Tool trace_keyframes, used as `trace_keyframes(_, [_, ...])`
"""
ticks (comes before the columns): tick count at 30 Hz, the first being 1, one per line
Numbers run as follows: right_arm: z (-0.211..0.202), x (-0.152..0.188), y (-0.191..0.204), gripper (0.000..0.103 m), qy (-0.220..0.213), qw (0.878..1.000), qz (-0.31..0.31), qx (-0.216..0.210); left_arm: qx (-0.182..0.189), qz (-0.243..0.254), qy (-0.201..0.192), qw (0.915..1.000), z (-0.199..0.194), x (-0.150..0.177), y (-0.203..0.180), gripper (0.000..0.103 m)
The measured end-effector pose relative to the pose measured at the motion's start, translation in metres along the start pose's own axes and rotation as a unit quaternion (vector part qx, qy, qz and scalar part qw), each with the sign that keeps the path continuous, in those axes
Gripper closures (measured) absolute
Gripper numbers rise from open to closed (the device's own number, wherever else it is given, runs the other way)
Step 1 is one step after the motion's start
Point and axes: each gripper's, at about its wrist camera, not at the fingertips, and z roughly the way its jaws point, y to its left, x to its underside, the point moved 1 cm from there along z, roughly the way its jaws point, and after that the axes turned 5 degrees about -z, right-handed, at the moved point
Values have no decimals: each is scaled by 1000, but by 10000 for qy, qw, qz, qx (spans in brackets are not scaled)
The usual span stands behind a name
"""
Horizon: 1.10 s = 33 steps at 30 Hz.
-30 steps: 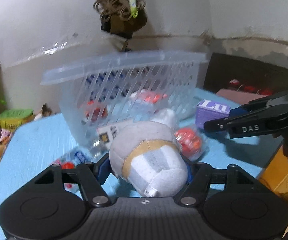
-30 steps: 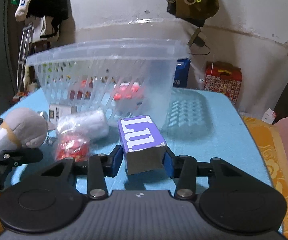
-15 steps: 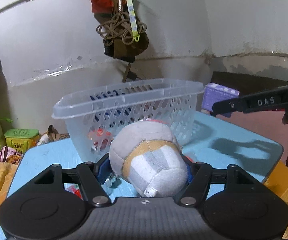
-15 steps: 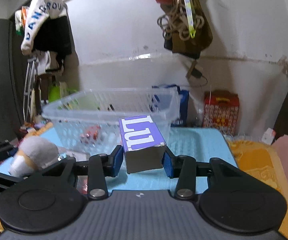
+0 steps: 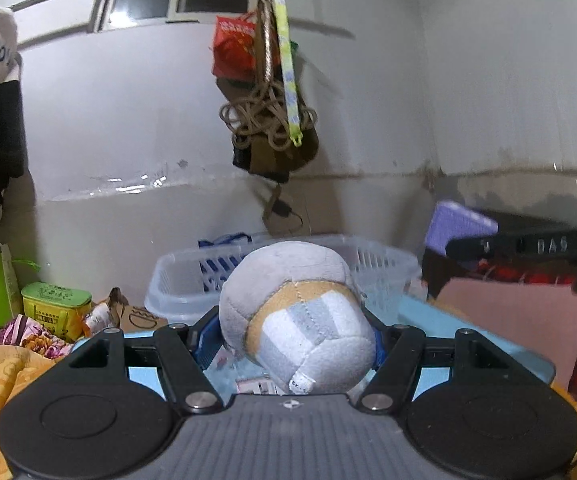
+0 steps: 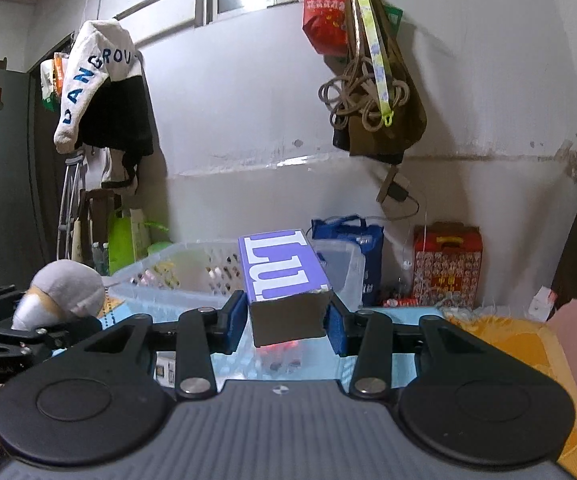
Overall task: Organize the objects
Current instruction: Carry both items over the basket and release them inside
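Left hand-held gripper [image 5: 292,340] clenched on plush [image 5: 294,320], right [image 6: 286,320] on box [image 6: 284,280]; basket [image 5: 384,264] just beyond, lower, long axis left-right.

basket [image 5: 384,268] front hidden behind plush toy [image 5: 296,316] | purple box [image 5: 460,224] blurred, partly behind right tongs [image 5: 528,246] | items under box [image 6: 284,276] indistinct

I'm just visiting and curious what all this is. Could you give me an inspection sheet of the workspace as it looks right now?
Surface: light blue table.
Job's things: grey plush toy and purple box, both held up in front of the clear basket.
Clutter: small packets under the box, blurred.
Grippers: left gripper shut on plush toy; right gripper shut on purple box.
Cables: coiled rope on the wall.
Surroundings: hanging jacket, red gift box.
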Motion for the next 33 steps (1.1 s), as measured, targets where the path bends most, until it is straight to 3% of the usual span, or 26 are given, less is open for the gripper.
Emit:
trace_keyframes(6, [11, -32, 14, 58, -175, 9996, -174, 105, -69, -224, -320, 9992, -4, -34, 5, 33])
trace_keyframes(11, [51, -56, 25, 58, 158, 9993, -301, 183, -257, -623, -375, 9970, 23, -76, 18, 33])
trace_keyframes(14, [90, -67, 23, 58, 697, 9963, -446, 227, -343, -668, -186, 9970, 62, -97, 23, 33])
trace_keyframes(16, [107, -67, 12, 58, 922, 9955, -127, 199, -371, -627, 81, 9973, 95, -106, 25, 33])
trace_keyframes(18, [116, -59, 7, 58, 1005, 9949, 60, 98, -288, -990, 444, 9937, 125, -109, 36, 33])
trace_keyframes(20, [123, -50, 9, 58, 1124, 9934, -136, 155, -152, -1378, 571, 9887, 138, -101, 46, 33])
trace_keyframes(23, [129, -46, 3, 58, 1076, 9942, 28, 81, -208, -1067, 756, 9912, 150, -86, 40, 32])
trace_keyframes(26, [131, -43, 4, 57, 982, 9950, -150, 37, -48, -1111, 896, 9897, 156, -77, 45, 32])
trace_keyframes(27, [130, -42, 5, 51, 832, 9962, -226, 139, 9, -1127, 915, 9894, 159, -75, 47, 27])
trace_keyframes(28, [128, -42, 4, 41, 669, 9970, -274, 270, 50, -1150, 871, 9895, 159, -74, 50, 13])
trace_keyframes(29, [123, -40, 2, 9, 491, 9976, -307, 369, 53, -1180, 766, 9900, 160, -72, 54, 4])
trace_keyframes(30, [118, -40, 0, 1, 358, 9980, -286, 431, 22, -1196, 678, 9905, 159, -72, 56, 0])
trace_keyframes(33, [101, -38, -10, 0, 104, 9988, -136, 449, -66, -1137, 464, 9924, 151, -76, 59, 0])
